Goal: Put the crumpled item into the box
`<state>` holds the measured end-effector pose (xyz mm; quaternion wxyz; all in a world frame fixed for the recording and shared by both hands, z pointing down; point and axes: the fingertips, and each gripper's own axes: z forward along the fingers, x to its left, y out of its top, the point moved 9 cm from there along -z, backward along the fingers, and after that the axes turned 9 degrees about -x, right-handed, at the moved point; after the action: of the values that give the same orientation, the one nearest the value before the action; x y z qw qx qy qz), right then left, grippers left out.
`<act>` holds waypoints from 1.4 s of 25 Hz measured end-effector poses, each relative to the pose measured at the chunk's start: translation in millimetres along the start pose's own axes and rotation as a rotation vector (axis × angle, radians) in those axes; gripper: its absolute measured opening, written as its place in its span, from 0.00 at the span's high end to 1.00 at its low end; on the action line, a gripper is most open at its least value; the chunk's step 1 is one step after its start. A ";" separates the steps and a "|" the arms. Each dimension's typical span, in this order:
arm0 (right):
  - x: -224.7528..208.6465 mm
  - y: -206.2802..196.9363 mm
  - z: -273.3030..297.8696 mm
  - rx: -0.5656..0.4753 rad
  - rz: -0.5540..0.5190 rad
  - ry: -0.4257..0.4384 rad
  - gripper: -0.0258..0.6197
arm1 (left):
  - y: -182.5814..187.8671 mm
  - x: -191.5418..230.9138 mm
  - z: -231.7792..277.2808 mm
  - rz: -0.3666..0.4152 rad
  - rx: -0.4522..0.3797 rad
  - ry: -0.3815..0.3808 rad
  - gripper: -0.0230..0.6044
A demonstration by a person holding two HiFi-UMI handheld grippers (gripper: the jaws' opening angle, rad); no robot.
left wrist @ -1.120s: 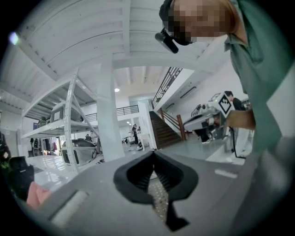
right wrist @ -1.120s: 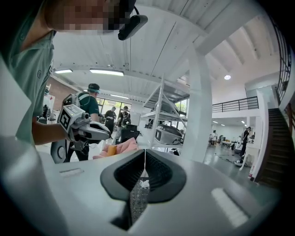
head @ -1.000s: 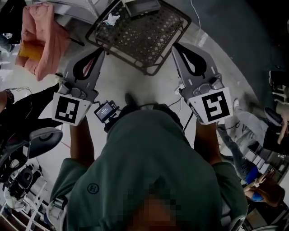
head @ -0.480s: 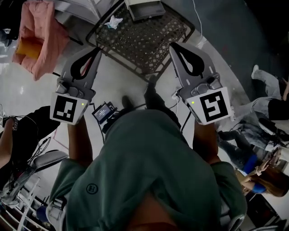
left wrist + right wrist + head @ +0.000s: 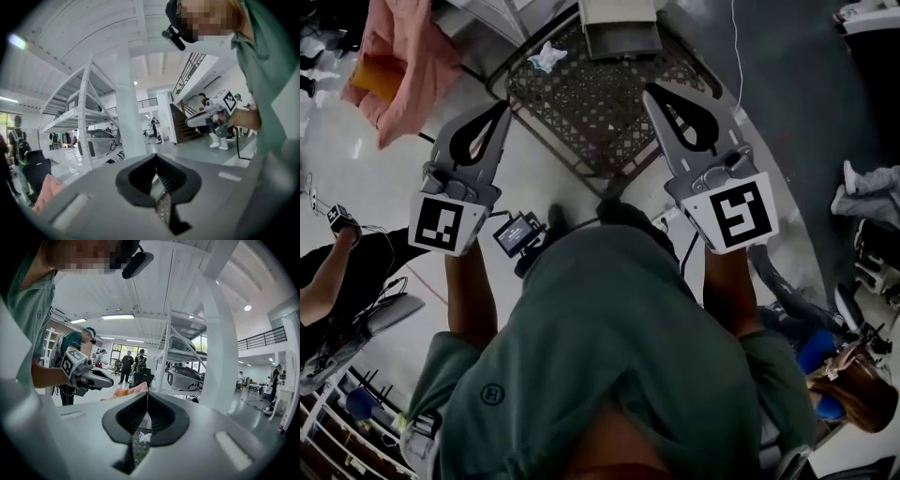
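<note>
The crumpled white item [image 5: 547,56] lies on the far left corner of a dark mesh table [image 5: 600,103]. A pale box [image 5: 619,26] stands at the table's far edge. My left gripper [image 5: 502,105] is held just off the table's left edge, jaws shut and empty. Over the table's right part, my right gripper [image 5: 649,91] is also shut with nothing in it. In the right gripper view the crumpled item [image 5: 145,437] shows small through the gap below the shut jaws [image 5: 147,392]. The left gripper view shows closed jaws [image 5: 156,156] and a strip of mesh [image 5: 164,206].
A pink cloth [image 5: 394,66] hangs at the upper left. A person [image 5: 337,272] sits low at the left, and other people are at the right edge. A white pillar [image 5: 129,103] and shelving rack [image 5: 84,122] stand ahead. A cable [image 5: 736,47] runs across the floor beside the table.
The mesh table, box and crumpled item have come nearer and lower in the head view. Both grippers stay shut and keep their spacing.
</note>
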<state>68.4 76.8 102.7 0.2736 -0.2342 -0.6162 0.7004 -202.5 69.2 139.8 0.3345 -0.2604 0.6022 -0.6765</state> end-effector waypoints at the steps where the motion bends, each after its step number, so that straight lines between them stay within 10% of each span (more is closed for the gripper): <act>1: -10.5 -2.4 0.6 -0.003 0.004 0.013 0.94 | -0.1 -1.9 8.9 0.002 0.007 0.010 0.96; 13: -85.5 -23.1 5.1 -0.021 0.040 0.084 0.94 | -14.2 -6.2 73.8 0.012 0.105 0.087 0.96; 35: -124.1 -72.6 97.2 0.124 0.069 -0.033 0.94 | -155.9 106.6 174.0 -0.049 0.248 -0.017 0.96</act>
<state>102.5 -71.4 186.3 0.2530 -0.2264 -0.5675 0.7501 -161.1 -116.0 312.9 0.3523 -0.2374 0.5045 -0.7517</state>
